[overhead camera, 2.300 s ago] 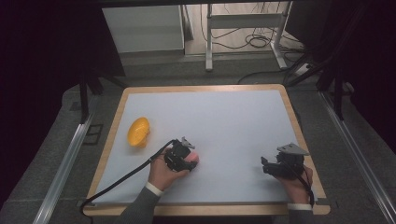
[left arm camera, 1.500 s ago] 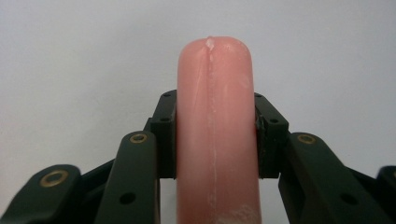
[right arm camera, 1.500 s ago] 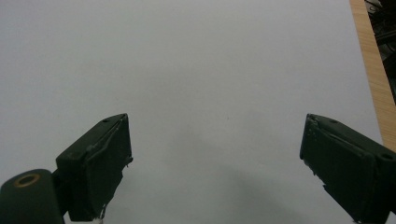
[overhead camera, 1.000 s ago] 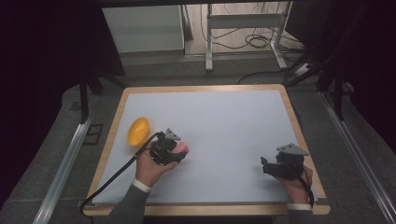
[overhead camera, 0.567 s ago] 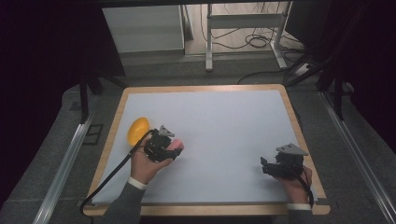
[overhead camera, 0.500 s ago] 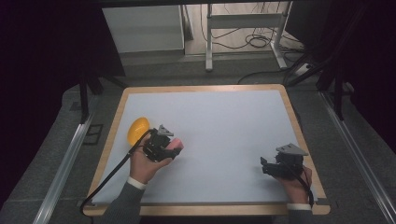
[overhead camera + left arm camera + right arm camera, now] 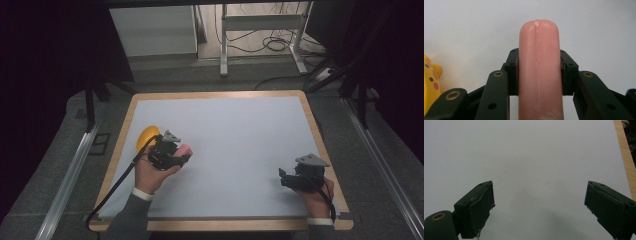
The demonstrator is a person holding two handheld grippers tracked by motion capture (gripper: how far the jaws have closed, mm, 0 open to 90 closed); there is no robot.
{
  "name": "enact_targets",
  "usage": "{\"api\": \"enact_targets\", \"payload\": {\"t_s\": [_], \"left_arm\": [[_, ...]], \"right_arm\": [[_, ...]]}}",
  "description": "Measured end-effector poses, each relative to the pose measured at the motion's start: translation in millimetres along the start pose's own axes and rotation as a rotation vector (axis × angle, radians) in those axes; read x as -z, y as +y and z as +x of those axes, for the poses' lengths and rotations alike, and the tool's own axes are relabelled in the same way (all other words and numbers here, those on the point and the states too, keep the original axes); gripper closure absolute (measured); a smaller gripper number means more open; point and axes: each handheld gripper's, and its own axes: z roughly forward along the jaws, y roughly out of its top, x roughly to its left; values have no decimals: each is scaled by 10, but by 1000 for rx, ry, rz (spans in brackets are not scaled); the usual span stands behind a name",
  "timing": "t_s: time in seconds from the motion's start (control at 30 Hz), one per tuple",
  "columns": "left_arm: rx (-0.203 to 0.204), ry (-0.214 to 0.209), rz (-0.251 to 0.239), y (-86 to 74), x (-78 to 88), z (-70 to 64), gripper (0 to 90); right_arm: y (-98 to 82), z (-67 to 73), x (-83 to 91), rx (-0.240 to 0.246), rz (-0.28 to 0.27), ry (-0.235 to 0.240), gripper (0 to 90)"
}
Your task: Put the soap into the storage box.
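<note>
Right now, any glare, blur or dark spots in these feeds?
High view: white table top evenly lit, no glare; surroundings fall to near black, left gripper small but readable. Left gripper view: pink sausage-shaped toy clamped between the jaws is sharp, backdrop plain and soft. Right gripper view: right gripper jaws slightly soft, with a faint shadow on the table below.

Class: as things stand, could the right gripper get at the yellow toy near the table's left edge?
Probably not readily: the right gripper is open, but the yellow toy lies across the table, behind the left gripper holding the pink sausage.
</note>
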Motion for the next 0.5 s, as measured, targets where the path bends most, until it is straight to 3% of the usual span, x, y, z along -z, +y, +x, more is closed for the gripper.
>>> {"api": "enact_targets", "payload": {"t_s": [0.5], "left_arm": [[13, 18, -12, 18, 81, 88, 600]], "right_arm": [[-5, -5, -7, -2, 8, -3, 86]]}}
